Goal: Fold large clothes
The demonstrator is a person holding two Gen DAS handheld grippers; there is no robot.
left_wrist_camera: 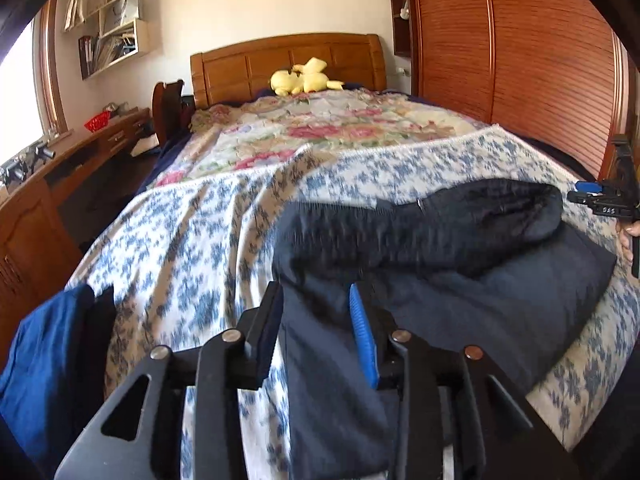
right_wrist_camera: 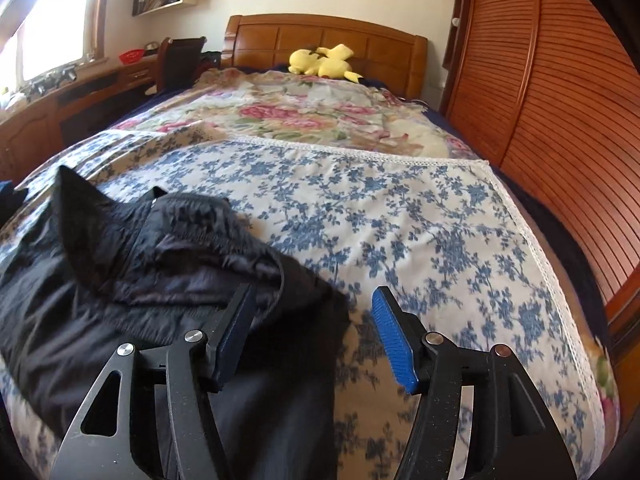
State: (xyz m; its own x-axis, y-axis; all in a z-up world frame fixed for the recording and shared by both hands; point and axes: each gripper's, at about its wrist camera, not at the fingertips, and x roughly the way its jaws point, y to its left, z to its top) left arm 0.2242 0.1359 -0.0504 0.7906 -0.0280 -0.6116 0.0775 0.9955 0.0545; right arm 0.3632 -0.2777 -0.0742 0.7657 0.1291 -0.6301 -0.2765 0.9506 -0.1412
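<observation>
— Nearest? 
— Left gripper (left_wrist_camera: 316, 312), jaws partly apart over the near-left edge of the dark jacket (left_wrist_camera: 440, 264), gripping nothing. Right gripper (right_wrist_camera: 312, 320), jaws wider, straddling the jacket's right edge, pads clear of the cloth.
— Jacket itself?
— Folded, lying on the blue-flowered sheet (right_wrist_camera: 400, 220).
— Beyond?
— Pink floral quilt (right_wrist_camera: 300, 112), then yellow plush toy (right_wrist_camera: 324, 62) against the wooden headboard (right_wrist_camera: 280, 36).

left claw (left_wrist_camera: 316, 312) angled downward, jaws partly apart, right claw (right_wrist_camera: 314, 314) angled downward, jaws wider
</observation>
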